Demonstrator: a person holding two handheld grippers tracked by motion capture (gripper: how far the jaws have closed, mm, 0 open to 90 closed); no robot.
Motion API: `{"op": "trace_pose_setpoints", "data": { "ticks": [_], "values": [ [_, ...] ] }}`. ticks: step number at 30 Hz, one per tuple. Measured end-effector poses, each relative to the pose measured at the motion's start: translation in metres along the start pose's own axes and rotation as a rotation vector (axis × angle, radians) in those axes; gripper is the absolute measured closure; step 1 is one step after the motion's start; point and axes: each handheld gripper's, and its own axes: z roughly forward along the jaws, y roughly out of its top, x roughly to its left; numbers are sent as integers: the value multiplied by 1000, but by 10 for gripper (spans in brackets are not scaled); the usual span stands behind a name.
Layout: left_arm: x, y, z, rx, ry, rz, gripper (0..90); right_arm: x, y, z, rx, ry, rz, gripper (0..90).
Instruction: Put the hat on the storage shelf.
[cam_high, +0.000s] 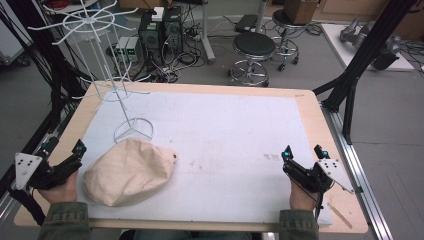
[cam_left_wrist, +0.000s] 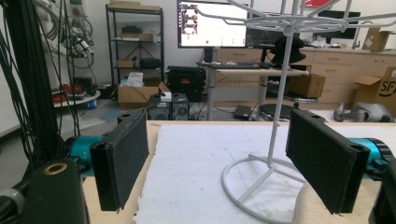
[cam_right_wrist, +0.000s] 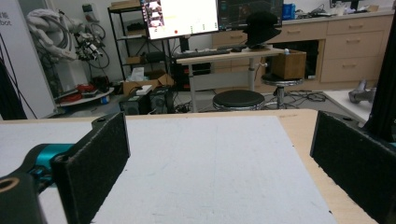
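With both grippers (cam_high: 62, 155) (cam_high: 303, 152) held wide and empty, the rack (cam_high: 134, 131) at 12 o'clock could be tipped if the cap (cam_high: 129, 171) is lifted carelessly

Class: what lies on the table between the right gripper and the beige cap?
Nothing: in the high view, bare white mat stretches from the right gripper to the beige cap.

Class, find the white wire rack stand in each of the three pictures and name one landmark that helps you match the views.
High view: the white wire rack stand rises at upper left, its ring base just behind the beige cloth bag.
Left gripper view: right of centre, pole and ring base between the jaws.
Right gripper view: not in it.
Shared landmark: the white mat on the table.
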Motion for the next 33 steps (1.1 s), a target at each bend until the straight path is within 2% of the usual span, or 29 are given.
{"op": "trace_pose_setpoints", "data": {
  "ticks": [24, 33],
  "values": [
    [0, 1, 0, -5, -6, -7, 214, -1, 0, 1, 3, 7, 1, 38],
    [-3, 5, 1, -12, -55, -15, 213, -1, 0, 1, 7, 11, 5, 38]
  ]
}}
